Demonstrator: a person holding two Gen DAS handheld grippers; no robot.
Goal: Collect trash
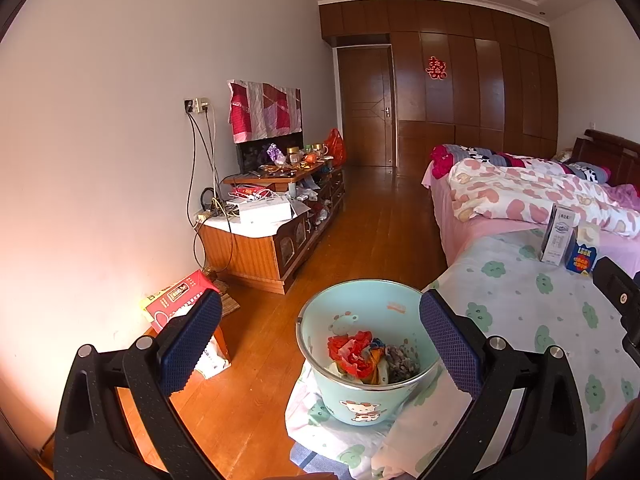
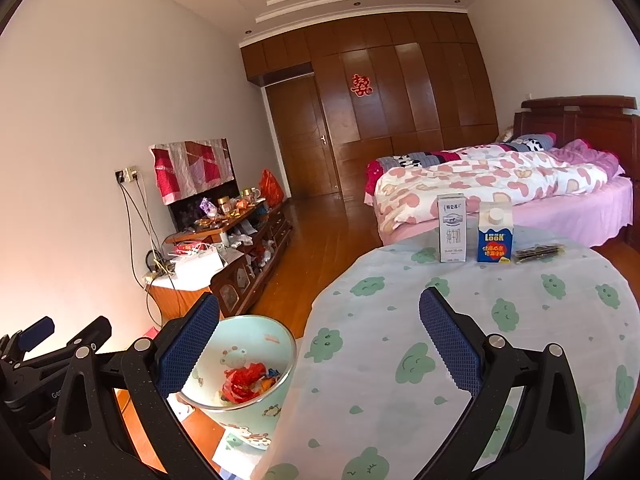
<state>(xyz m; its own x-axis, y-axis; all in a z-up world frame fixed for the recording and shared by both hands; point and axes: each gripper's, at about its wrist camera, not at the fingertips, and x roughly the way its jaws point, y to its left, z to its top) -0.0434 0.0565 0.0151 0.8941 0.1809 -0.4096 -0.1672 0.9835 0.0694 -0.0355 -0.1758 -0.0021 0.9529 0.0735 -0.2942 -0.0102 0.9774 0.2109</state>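
Observation:
A pale green bin [image 1: 362, 396] with cartoon cows stands on the floor beside the round table, holding red and grey crumpled wrappers [image 1: 352, 354]. My left gripper [image 1: 320, 344] hangs open just above it, empty. The same bin [image 2: 276, 344] shows at lower left in the right wrist view. On the far side of the table [image 2: 460, 340], covered in a green-cloud cloth, stand a white milk carton [image 2: 452, 228], a blue carton [image 2: 495, 236] and a dark flat packet [image 2: 538, 252]. My right gripper [image 2: 320, 344] is open over the table's near edge, holding nothing.
A low wooden TV cabinet [image 1: 276, 240] cluttered with boxes and jars lines the left wall. A red box [image 1: 176, 300] leans by the wall near the bin. A bed [image 2: 500, 184] with pink bedding lies behind the table. Wooden floor runs to the door [image 1: 368, 108].

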